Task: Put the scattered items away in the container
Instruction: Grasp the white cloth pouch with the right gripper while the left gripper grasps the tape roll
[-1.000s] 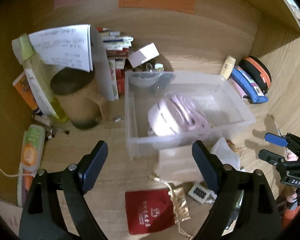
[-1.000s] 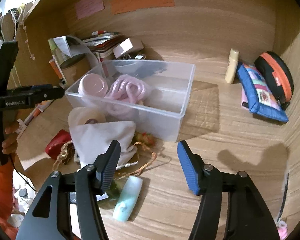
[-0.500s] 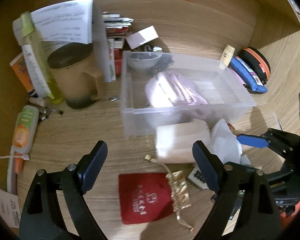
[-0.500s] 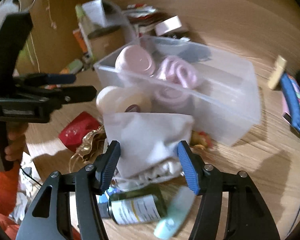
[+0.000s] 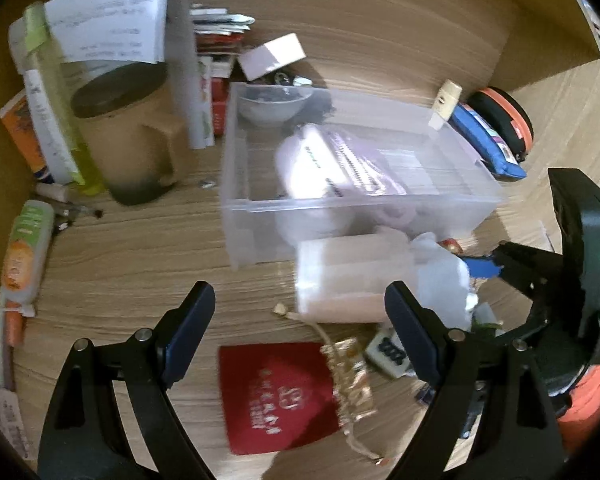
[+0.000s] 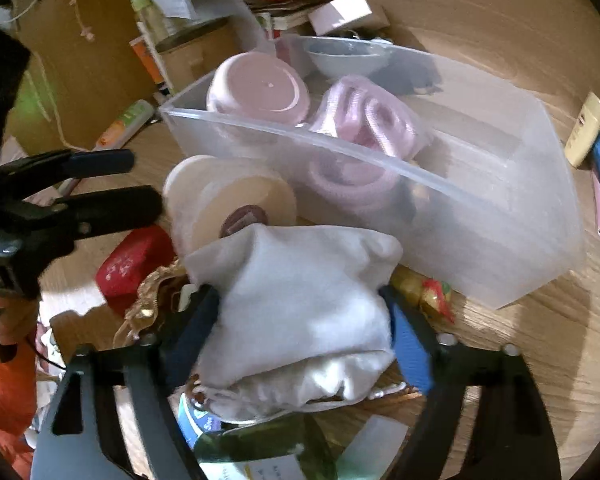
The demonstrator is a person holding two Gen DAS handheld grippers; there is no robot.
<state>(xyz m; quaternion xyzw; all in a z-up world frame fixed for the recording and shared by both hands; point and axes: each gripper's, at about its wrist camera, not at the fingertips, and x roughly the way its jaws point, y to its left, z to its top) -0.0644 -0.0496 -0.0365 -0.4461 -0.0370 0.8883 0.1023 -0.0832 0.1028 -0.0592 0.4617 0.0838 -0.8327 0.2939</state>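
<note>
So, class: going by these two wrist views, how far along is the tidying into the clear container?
Done: a pink bowl and pink coil lie in the clear container. In hand: the right hand-held gripper straddles the white cloth pouch, its fingers wide at the pouch's sides. Left: the red pouch, tape roll and green bottle remain on the desk. The left hand-held gripper is open, empty.

Both fisheye views bend hard at the edges, with black vignette corners. Light is warm and dim. Glare whitens the pink bundle (image 5: 340, 160) at frame center in the left view. Motion blur softens both views. Shadows fall at lower left in the right view.
</note>
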